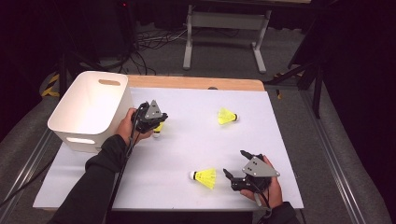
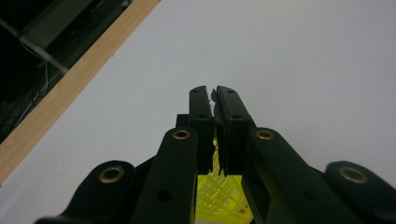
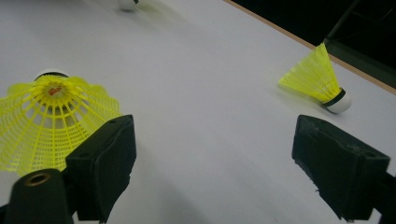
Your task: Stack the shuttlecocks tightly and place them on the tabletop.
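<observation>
Three yellow mesh shuttlecocks with white corks are on the white mat [image 1: 196, 144]. My left gripper [image 1: 158, 125] [image 2: 214, 95] is shut on the skirt of one shuttlecock [image 1: 159, 128] [image 2: 218, 189], just right of the white bin [image 1: 88, 109]. Its cork pokes out below the jaws. A second shuttlecock [image 1: 206, 178] [image 3: 51, 119] lies near the front edge, just left of my right gripper [image 1: 235, 164] [image 3: 212, 144], which stands open with nothing between its pads. The third shuttlecock [image 1: 227, 116] [image 3: 318, 78] lies on its side at the far right of the mat.
The white bin has handle slots and sits at the mat's left edge. A bare wooden table strip [image 1: 196, 83] runs along the back. Beyond it are a grey metal stand [image 1: 224, 28] and floor cables [image 1: 149, 42].
</observation>
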Tool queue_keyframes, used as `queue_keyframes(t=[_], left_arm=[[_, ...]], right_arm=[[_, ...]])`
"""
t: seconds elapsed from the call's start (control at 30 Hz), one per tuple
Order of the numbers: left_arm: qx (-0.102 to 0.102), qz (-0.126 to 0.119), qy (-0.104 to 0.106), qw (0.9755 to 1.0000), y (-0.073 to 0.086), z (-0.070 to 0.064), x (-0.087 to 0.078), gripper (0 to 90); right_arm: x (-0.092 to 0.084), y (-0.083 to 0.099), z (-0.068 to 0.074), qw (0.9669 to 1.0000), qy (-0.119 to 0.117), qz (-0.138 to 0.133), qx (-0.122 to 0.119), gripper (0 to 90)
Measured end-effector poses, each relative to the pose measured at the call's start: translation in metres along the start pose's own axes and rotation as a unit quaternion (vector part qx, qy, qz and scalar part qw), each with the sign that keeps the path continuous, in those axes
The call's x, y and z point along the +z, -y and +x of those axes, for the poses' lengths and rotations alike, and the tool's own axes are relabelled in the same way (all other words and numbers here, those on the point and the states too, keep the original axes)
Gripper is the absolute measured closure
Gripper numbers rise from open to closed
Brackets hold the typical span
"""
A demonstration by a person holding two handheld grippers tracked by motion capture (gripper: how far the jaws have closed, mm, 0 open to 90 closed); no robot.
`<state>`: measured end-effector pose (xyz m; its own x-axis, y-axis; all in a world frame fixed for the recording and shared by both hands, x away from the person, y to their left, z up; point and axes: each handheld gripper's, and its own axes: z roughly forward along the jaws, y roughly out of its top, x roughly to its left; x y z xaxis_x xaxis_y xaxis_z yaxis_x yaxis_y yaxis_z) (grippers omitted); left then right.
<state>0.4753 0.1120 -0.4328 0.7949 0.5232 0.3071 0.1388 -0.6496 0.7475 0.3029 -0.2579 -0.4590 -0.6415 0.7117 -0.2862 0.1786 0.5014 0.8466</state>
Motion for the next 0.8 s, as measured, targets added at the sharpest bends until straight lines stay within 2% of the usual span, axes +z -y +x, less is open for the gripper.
queue_keyframes(t=[0.1, 0.13, 0.27, 0.37, 0.63, 0.8], left_arm=[[0.005, -0.012, -0.004, 0.9999, -0.002, 0.003, -0.001, 85.3], [0.008, -0.011, -0.009, 0.9999, -0.004, 0.003, -0.001, 84.9], [0.017, -0.009, -0.005, 0.9998, -0.007, 0.003, 0.0, 84.4], [0.021, -0.006, 0.002, 0.9998, -0.008, 0.001, 0.003, 84.3], [0.028, -0.018, 0.019, 0.9993, -0.012, -0.005, 0.003, 82.1], [0.043, -0.023, 0.034, 0.9982, -0.019, -0.015, 0.001, 81.5]], right_arm=[[0.0, 0.0, 0.0, 1.0, -0.001, 0.001, 0.0, 14.6], [0.001, 0.0, 0.0, 1.0, -0.001, 0.001, -0.001, 14.5], [0.0, 0.0, 0.001, 1.0, -0.001, 0.002, -0.004, 14.5], [0.001, 0.0, 0.001, 1.0, -0.002, 0.003, -0.005, 14.4], [0.001, 0.0, 0.002, 0.9999, -0.005, 0.005, -0.009, 14.1], [0.002, 0.0, 0.003, 0.9999, -0.007, 0.008, -0.011, 13.8]])
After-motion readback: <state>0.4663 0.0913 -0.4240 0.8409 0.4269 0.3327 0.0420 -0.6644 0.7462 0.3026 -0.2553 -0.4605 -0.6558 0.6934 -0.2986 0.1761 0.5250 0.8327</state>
